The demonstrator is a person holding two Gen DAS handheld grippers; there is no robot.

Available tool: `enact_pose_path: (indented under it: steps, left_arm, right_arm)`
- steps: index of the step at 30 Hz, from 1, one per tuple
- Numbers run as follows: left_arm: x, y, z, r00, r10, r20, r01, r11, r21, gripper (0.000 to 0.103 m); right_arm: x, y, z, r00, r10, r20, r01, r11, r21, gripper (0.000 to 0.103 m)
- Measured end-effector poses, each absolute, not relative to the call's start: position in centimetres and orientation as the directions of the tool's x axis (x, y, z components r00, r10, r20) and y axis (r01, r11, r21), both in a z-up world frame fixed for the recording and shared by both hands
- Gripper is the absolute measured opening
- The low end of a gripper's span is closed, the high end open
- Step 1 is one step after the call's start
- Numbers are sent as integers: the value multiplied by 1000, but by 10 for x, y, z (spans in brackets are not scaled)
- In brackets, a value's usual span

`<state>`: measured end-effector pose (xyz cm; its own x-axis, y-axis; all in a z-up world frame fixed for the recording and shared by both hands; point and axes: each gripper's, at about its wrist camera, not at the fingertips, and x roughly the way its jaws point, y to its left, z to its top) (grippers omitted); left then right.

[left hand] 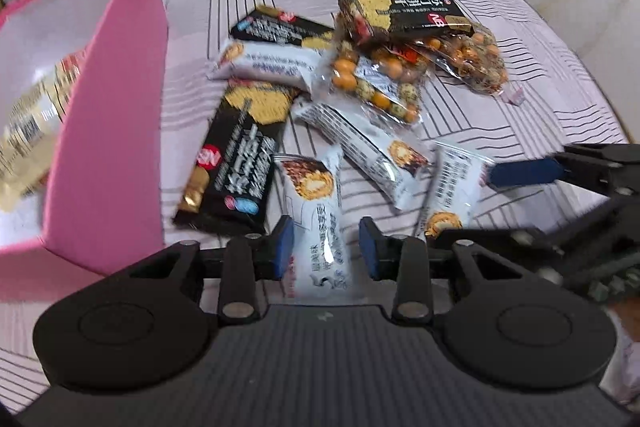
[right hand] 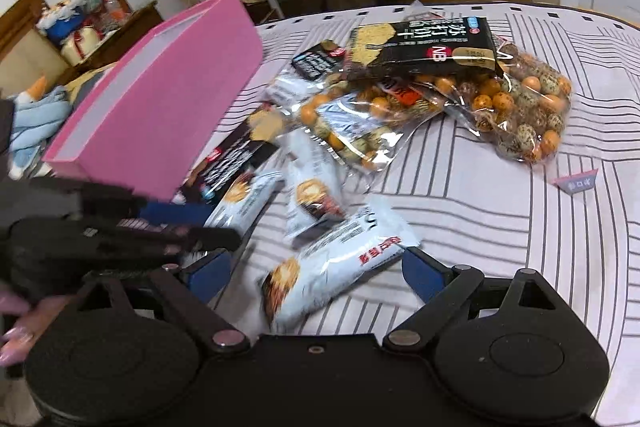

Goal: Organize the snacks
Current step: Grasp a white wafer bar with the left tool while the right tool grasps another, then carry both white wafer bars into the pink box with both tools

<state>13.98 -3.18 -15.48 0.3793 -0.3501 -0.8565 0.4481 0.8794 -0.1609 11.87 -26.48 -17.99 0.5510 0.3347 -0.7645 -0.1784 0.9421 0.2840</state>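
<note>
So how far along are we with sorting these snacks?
Barely started. One packet lies in the pink box. Each open hand-held gripper, left and right, straddles a white bar, neither clamped. The black cracker packs and nut bags remain on the table.

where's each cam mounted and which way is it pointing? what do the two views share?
Left wrist: on the left gripper, looking forward over the snack pile; its open fingers straddle a white snack pack; pink box at left.
Right wrist: on the right gripper, open around another white pack; the person's hand shows.
Shared: the pink box, peanut bags, striped tablecloth.
</note>
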Motion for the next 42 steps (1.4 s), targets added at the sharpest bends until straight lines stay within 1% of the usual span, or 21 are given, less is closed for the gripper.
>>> enact_pose_path:
  steps: [1, 3, 4, 5, 6, 7, 10, 11, 12, 14, 16, 17, 19, 21, 24, 29, 33, 37, 41, 42]
  left_arm:
    - [141, -29, -156, 355, -366, -860, 436, 879, -194, 28]
    - [146, -25, -159, 337, -382, -860, 402, 885, -235, 28]
    - [148, -24, -160, 330, -389, -860, 393, 885, -250, 28]
    - [149, -23, -161, 327, -393, -859, 383, 887, -260, 28]
    - [149, -22, -161, 328, -395, -858, 377, 888, -265, 28]
    - [148, -24, -161, 334, -392, -857, 379, 889, -259, 29]
    - [145, -29, -162, 364, -363, -858, 387, 897, -215, 33]
    - [144, -32, -164, 365, -347, -864, 388, 900, -198, 34]
    - [145, -34, -168, 360, -332, -872, 384, 904, -185, 34]
    - [143, -38, -174, 377, -312, -872, 379, 911, -162, 35]
    - [139, -44, -174, 418, -284, -863, 394, 912, -109, 34]
    - [137, -47, -174, 429, -274, -861, 402, 911, -89, 29]
    - [135, -49, -173, 440, -266, -858, 410, 909, -72, 26]
    - [134, -48, -171, 431, -266, -862, 413, 908, -74, 25]
    - [132, -42, -164, 396, -298, -869, 413, 903, -122, 25]
    - [122, -37, -150, 382, -304, -873, 422, 897, -128, 25]
    - [111, -25, -138, 337, -368, -867, 423, 882, -209, 25]
    - [96, -14, -122, 344, -374, -861, 423, 881, -214, 25]
    - [92, 5, -103, 319, -416, -851, 398, 874, -278, 25]
    - [89, 9, -97, 336, -406, -850, 396, 880, -263, 25]
  right_arm:
    - [121, -263, -182, 555, 319, -769, -172, 948, 268, 94]
    - [122, -257, -183, 579, 286, -763, -169, 958, 231, 92]
    - [121, -251, -184, 588, 255, -768, -171, 967, 190, 87]
    - [123, -244, -185, 588, 214, -780, -177, 975, 134, 84]
    - [122, -234, -187, 587, 158, -794, -197, 979, 49, 78]
    - [120, -230, -187, 596, 127, -793, -217, 976, -7, 75]
    - [113, -221, -188, 605, 23, -796, -223, 964, -142, 73]
    - [111, -220, -191, 602, -15, -798, -213, 960, -179, 74]
    - [111, -223, -193, 599, -40, -800, -200, 960, -198, 78]
    - [110, -233, -194, 602, -28, -798, -167, 973, -161, 78]
    - [110, -240, -194, 599, 1, -800, -127, 987, -94, 71]
    - [108, -241, -193, 609, -2, -793, -110, 990, -87, 67]
    - [105, -238, -191, 634, -34, -773, -95, 988, -121, 36]
    - [106, -237, -190, 629, -44, -776, -94, 987, -132, 34]
    - [107, -244, -183, 599, -17, -800, -54, 997, -61, 32]
    - [103, -251, -169, 565, 58, -823, -36, 998, 46, 32]
    - [91, -249, -154, 555, 119, -823, -53, 993, 108, 32]
    - [80, -248, -135, 548, 150, -823, -76, 989, 130, 32]
    - [69, -247, -116, 546, 186, -817, -99, 983, 157, 32]
    - [66, -245, -110, 548, 191, -814, -114, 982, 153, 32]
